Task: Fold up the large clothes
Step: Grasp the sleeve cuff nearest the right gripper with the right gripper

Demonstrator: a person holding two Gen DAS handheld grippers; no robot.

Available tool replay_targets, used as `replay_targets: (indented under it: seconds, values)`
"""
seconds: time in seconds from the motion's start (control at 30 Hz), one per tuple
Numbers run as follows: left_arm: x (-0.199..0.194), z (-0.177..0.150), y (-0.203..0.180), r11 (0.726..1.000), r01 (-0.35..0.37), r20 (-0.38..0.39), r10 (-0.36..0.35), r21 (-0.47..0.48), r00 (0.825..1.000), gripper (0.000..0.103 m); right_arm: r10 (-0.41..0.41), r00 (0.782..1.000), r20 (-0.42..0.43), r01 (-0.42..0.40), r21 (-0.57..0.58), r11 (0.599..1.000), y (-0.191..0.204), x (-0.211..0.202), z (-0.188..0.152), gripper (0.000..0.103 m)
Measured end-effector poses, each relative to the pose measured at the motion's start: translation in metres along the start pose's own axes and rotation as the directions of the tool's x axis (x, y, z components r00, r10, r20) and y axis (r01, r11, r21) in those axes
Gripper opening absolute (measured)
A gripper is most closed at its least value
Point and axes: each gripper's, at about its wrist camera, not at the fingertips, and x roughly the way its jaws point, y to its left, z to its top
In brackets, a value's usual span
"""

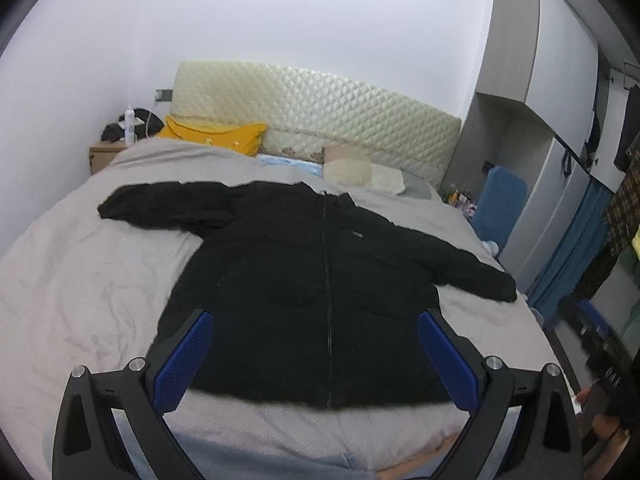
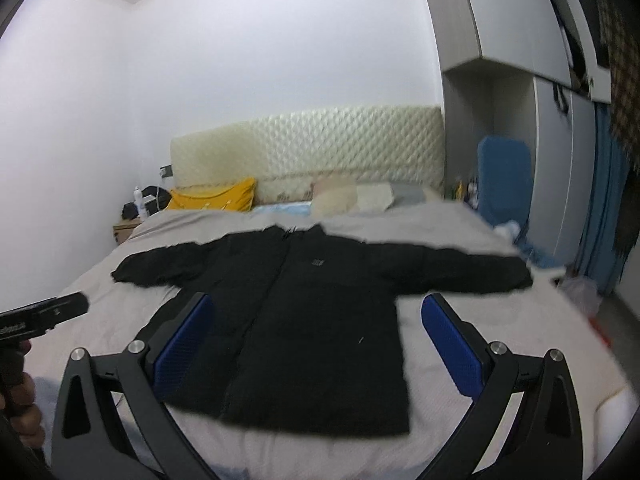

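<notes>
A black zip-up jacket lies flat, front up, on the grey bed, both sleeves spread out to the sides and its hem toward me. My left gripper hovers open above the hem, its blue pads wide apart with nothing between them. In the right wrist view the same jacket fills the middle, and my right gripper is open over its lower right part, holding nothing. The left gripper's body, held by a hand, shows at the left edge of that view.
A yellow pillow, cream cushions and a quilted headboard stand at the bed's far end. A nightstand with a bottle is at the back left. Grey wardrobes and a blue chair line the right side.
</notes>
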Motion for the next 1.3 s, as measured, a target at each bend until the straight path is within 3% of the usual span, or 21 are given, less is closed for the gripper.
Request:
replay_targets:
  seconds: [0.17,0.37,0.53,0.6,0.77,0.93,1.07,1.13,1.3]
  values:
    - [0.005,0.017,-0.007,1.000,-0.017,0.023,0.017,0.004,1.000,0.103,-0.047,0.998,0.052,0.048,-0.018,0.999,-0.022,0.010,0.030,0.103]
    - [0.028,0.048,-0.005,1.000,0.026,0.059,-0.027,0.017,0.998,0.103,-0.106,0.986,0.127,0.106,0.006,0.994,-0.069,0.041,0.048,0.103]
    - [0.060,0.063,-0.001,0.998,-0.011,0.091,0.006,0.061,0.996,0.103,-0.174,0.983,0.059,0.170,0.066,0.983,-0.132,0.105,0.046,0.103]
    - [0.081,0.071,0.003,0.998,0.005,0.084,-0.011,0.064,0.996,0.103,-0.218,0.975,0.037,0.215,0.082,0.973,-0.153,0.126,0.039,0.103]
    - [0.138,0.084,0.016,0.999,0.020,0.033,-0.022,0.044,0.999,0.103,-0.243,0.970,0.019,0.238,0.147,0.960,-0.197,0.161,0.027,0.103]
    - [0.185,0.084,0.020,0.994,0.001,0.012,-0.002,0.107,1.000,0.102,-0.237,0.971,-0.018,0.234,0.249,0.940,-0.246,0.204,0.011,0.103]
    - [0.217,0.068,0.029,0.994,-0.007,-0.008,0.008,0.113,1.000,0.103,-0.216,0.968,-0.127,0.248,0.359,0.900,-0.299,0.246,-0.020,0.102]
    - [0.232,0.061,0.037,0.995,-0.011,-0.025,0.014,0.103,1.000,0.102,-0.175,0.969,-0.173,0.236,0.453,0.860,-0.331,0.264,-0.042,0.101]
    - [0.256,0.058,0.047,0.996,-0.048,-0.065,0.053,0.075,0.996,0.102,-0.164,0.958,-0.236,0.273,0.564,0.779,-0.385,0.289,-0.082,0.101]
